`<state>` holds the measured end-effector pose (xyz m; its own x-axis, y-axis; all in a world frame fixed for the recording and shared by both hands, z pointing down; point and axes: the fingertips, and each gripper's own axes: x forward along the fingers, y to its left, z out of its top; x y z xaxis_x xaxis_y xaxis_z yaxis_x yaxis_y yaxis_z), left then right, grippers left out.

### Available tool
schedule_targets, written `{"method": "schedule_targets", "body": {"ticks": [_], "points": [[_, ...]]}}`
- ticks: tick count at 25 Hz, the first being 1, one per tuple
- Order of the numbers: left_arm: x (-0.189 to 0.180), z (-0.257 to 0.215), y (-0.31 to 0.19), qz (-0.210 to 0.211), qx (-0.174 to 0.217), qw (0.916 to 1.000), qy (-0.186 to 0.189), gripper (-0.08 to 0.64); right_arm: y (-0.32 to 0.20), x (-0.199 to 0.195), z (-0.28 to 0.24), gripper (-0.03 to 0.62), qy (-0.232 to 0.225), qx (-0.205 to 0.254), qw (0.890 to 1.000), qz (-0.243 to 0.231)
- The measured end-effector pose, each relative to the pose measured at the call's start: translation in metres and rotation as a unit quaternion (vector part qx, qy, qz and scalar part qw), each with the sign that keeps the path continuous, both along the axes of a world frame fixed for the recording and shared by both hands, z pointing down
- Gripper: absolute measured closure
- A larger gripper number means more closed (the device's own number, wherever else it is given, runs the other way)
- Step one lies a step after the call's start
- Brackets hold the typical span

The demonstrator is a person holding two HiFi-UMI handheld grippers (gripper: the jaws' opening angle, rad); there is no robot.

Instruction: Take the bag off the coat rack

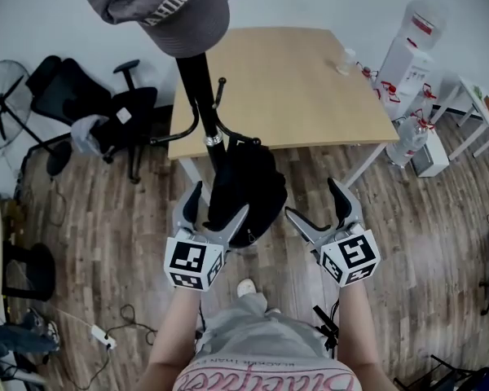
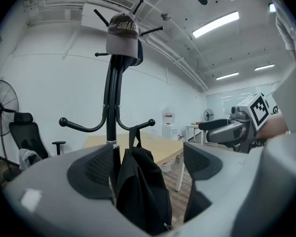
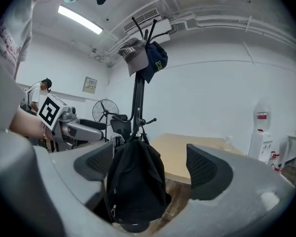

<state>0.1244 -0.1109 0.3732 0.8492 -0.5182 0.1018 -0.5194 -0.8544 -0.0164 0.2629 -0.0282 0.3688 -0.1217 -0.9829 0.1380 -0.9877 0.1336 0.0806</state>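
A black bag (image 1: pixel 248 187) hangs by its strap from a low hook of the black coat rack (image 1: pixel 197 88), which has a grey cap (image 1: pixel 167 10) on top. My left gripper (image 1: pixel 220 206) is open at the bag's lower left, one finger on either side of its edge. My right gripper (image 1: pixel 314 202) is open just right of the bag, with nothing in it. The left gripper view shows the bag (image 2: pixel 140 191) ahead between the spread jaws, below the rack (image 2: pixel 111 98). In the right gripper view the bag (image 3: pixel 135 181) also hangs ahead between the open jaws.
A wooden table (image 1: pixel 293 88) stands right behind the rack. A black office chair (image 1: pixel 106 108) and a fan (image 1: pixel 0 104) are at the left. At the right stand a water dispenser (image 1: pixel 407 55) and a white side table (image 1: pixel 481 108). Cables and a power strip (image 1: pixel 102 336) lie on the floor.
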Motion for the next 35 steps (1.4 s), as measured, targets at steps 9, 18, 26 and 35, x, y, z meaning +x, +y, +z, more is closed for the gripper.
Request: {"method": "schedule_targets", "body": {"ticks": [9,18,26,35], "points": [[0.006,0.022,-0.022,0.019,-0.03,0.9991,-0.023,-0.037,-0.041,0.015,0.01,0.12,0.008,-0.013,1.0,0.01],[0.013,0.053,-0.031,0.003,-0.055,0.9974,-0.046,-0.031,-0.069,0.008,0.044,0.12,0.002,-0.052,0.997,-0.054],[0.02,0.102,-0.028,-0.078,-0.116,0.9888,-0.052,0.018,-0.089,0.026,0.087,0.12,-0.018,-0.09,0.988,-0.121],[0.022,0.142,-0.038,-0.156,-0.143,0.975,-0.069,0.045,-0.13,0.025,0.137,0.12,-0.042,-0.137,0.967,-0.21]]}}
